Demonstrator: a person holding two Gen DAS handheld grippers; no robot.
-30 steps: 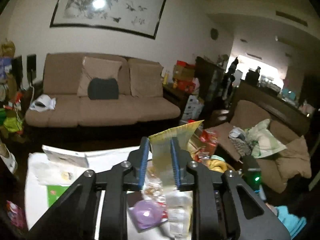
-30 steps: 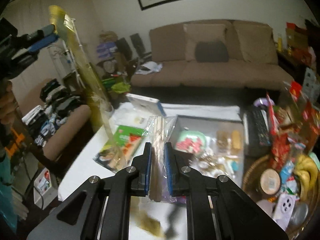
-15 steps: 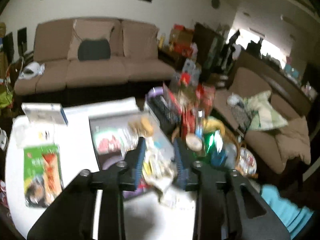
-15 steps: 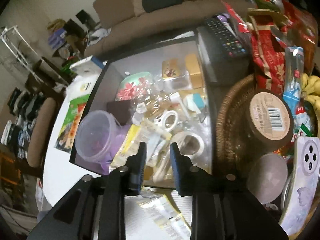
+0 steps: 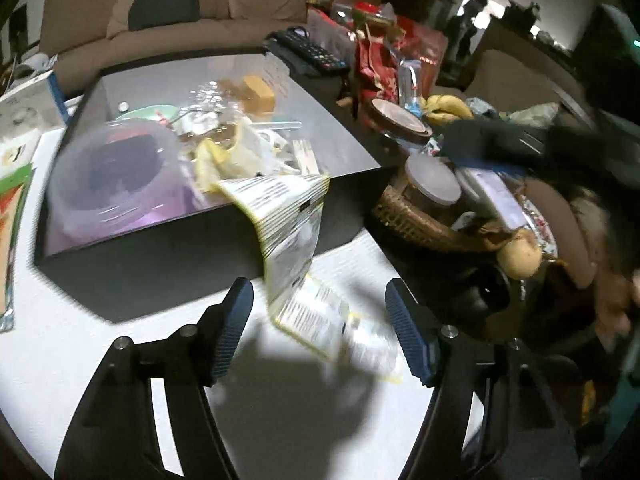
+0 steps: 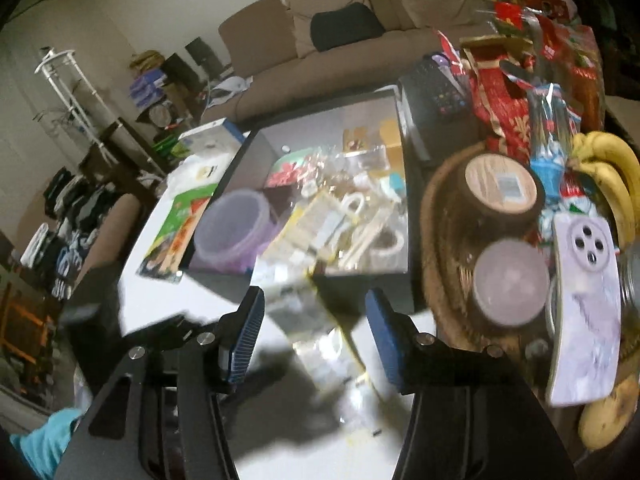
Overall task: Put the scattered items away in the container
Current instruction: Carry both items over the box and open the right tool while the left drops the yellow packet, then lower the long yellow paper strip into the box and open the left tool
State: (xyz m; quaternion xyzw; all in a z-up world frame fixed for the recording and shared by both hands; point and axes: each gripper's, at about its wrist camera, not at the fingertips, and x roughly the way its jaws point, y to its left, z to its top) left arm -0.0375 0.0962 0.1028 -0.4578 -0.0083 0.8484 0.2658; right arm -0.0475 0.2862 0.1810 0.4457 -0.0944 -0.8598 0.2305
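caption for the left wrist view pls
Open left gripper facing a yellow-edged packet draped over the black box wall.

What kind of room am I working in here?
Most likely a lived-in home living room: a long brown fabric sofa with a black cushion stands behind a white table, which carries a black open-topped box of odds and ends beside a wicker basket with yellow bananas.

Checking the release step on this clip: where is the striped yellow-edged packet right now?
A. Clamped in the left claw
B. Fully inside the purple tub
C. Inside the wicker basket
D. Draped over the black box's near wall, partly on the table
D: the striped packet hangs over the near wall of the black box, its lower end on the white table, and the left claw stands open around nothing.
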